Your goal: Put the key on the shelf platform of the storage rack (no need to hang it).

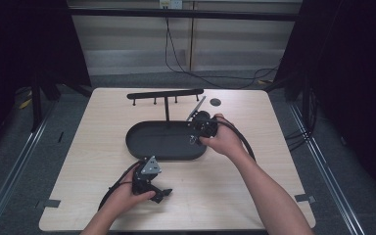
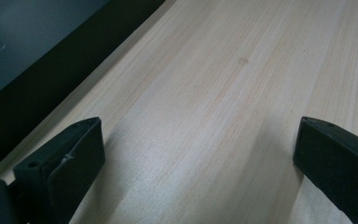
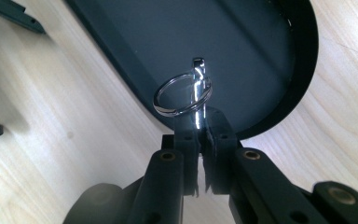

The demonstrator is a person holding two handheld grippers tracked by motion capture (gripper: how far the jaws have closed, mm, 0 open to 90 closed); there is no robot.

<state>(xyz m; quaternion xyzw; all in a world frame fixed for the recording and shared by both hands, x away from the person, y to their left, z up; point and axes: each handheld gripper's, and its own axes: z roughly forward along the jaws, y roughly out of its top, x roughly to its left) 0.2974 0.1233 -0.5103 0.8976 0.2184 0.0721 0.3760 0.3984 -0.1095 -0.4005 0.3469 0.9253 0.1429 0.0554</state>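
Over tray (image 3: pixel 303 70), right gripper (image 3: pixel 199 125) pinches key (image 3: pixel 198 95), seemingly upright.

Dim room, soft shadows, blurred close-ups

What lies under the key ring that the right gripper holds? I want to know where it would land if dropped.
Under the key ring, pinched in the right gripper, lies the black tray, near its rim. The gripper covers the rim directly below.
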